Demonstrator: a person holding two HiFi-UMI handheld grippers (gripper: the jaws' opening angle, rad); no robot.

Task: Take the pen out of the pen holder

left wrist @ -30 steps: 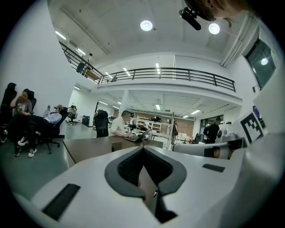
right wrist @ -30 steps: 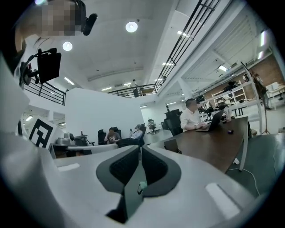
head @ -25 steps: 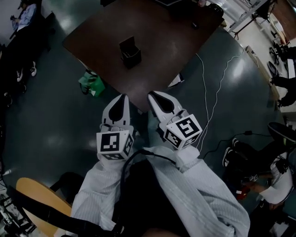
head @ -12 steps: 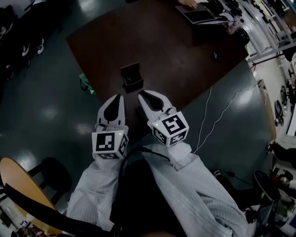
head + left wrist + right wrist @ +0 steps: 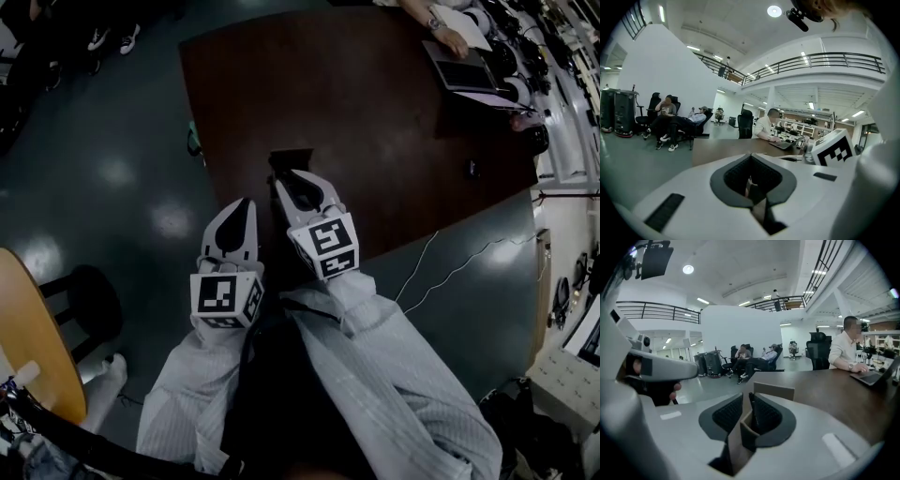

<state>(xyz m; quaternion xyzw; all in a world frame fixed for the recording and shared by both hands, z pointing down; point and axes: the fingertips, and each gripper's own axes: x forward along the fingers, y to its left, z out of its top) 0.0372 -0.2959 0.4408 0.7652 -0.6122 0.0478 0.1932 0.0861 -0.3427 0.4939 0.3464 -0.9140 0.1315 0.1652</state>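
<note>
The dark square pen holder (image 5: 289,157) stands near the front edge of the brown table (image 5: 375,103). My right gripper (image 5: 298,178) is shut, its tips right in front of the holder and covering its near side. In the right gripper view the holder (image 5: 774,391) shows just beyond the closed right gripper (image 5: 747,411). I cannot make out a pen in any view. My left gripper (image 5: 241,206) is shut and empty, left of the holder, over the floor by the table's edge. The left gripper (image 5: 751,176) looks across the table (image 5: 726,147).
A person's hand rests by a laptop (image 5: 464,73) at the table's far right; that person (image 5: 846,350) sits there. A small dark object (image 5: 473,169) lies on the table. White cables (image 5: 450,267) run over the floor. A wooden round top (image 5: 28,328) is at the left.
Both grippers have come closer to the table. The right gripper's tips now reach the pen holder; a second ago they were well short of the table's edge. Both stayed shut.
</note>
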